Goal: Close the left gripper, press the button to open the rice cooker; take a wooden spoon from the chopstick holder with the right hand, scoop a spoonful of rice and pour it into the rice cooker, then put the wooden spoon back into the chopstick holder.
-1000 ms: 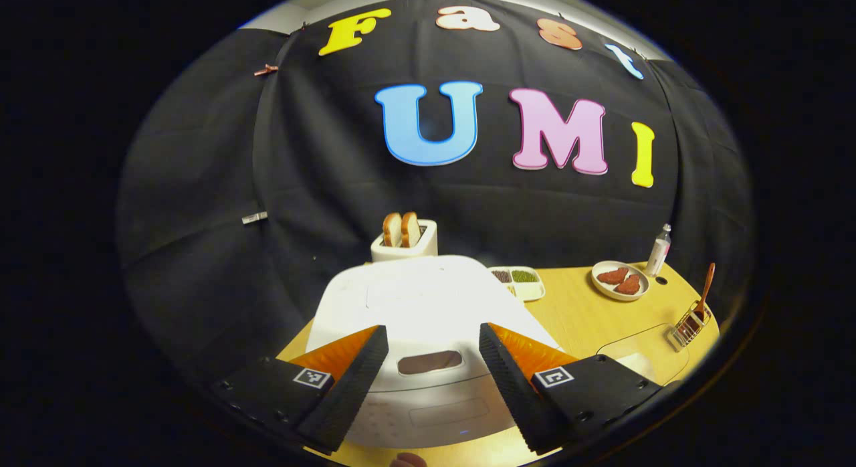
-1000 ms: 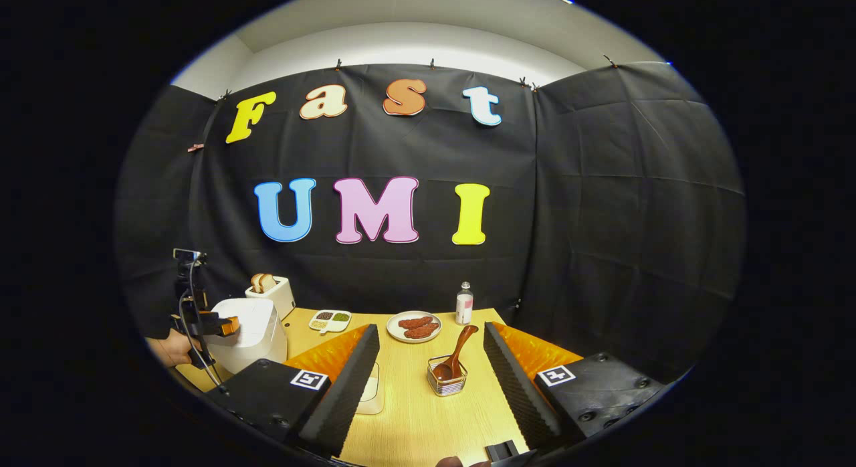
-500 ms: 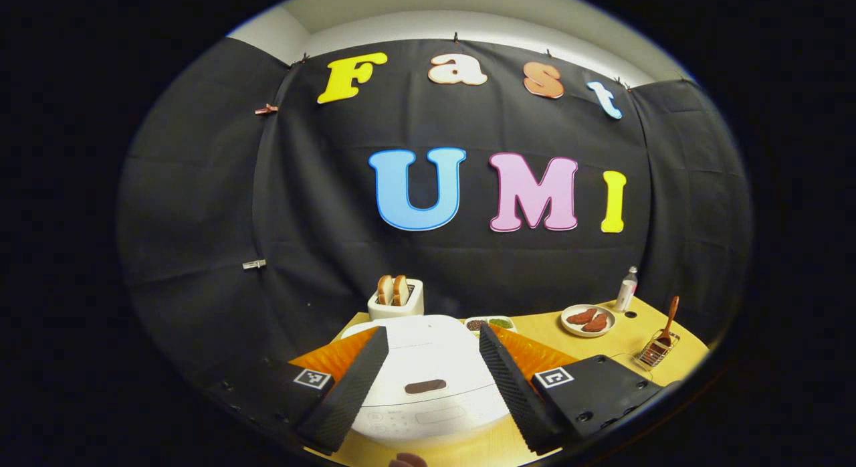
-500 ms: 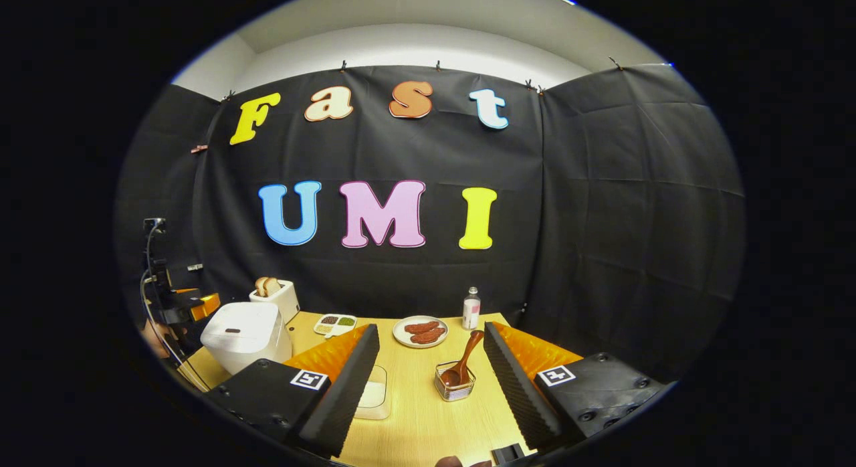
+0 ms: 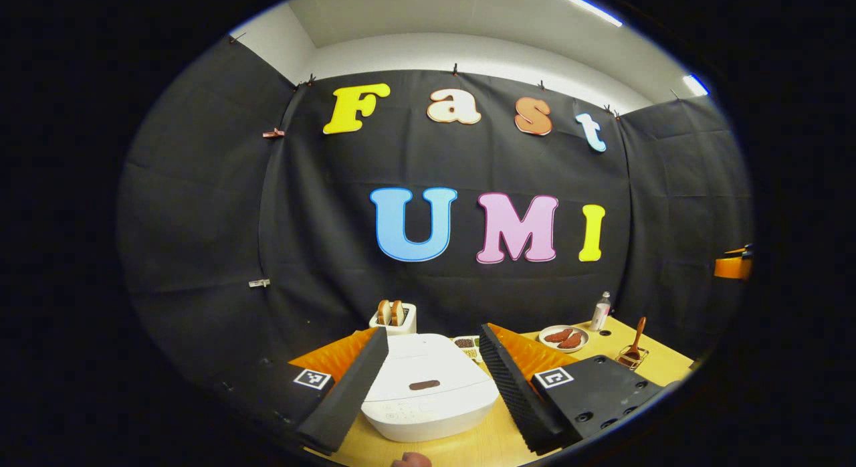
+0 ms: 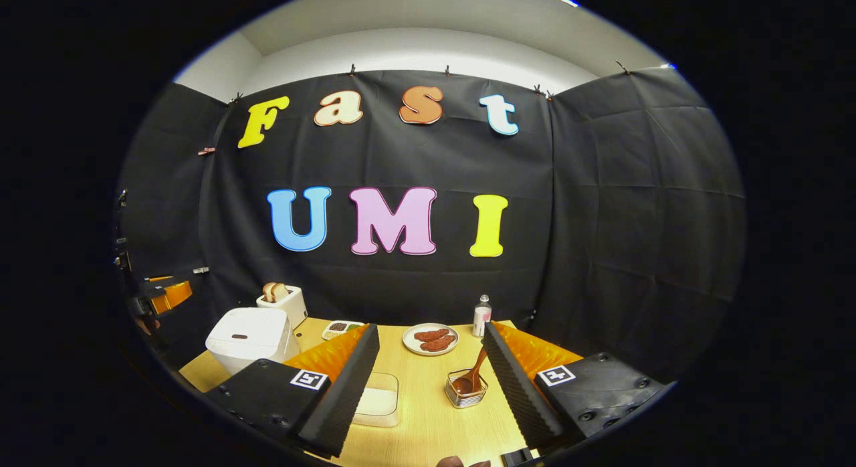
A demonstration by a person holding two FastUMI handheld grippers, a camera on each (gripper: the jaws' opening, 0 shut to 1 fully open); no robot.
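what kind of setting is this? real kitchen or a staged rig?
Most likely a staged kitchen booth, not a real kitchen: black cloth walls hang around one small wooden table. On it stand a white rice cooker, a toaster with bread and a plate of meat.

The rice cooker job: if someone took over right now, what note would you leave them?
Left claw: open, holding nothing, above the table in front of the rice cooker.
Right claw: open, holding nothing, facing the wooden spoon in its holder.
Clear rice box sits on the table by the right claw.
Done: nothing; lid is shut.
Left: shut the left claw, press the lid button, scoop, pour, return the spoon.
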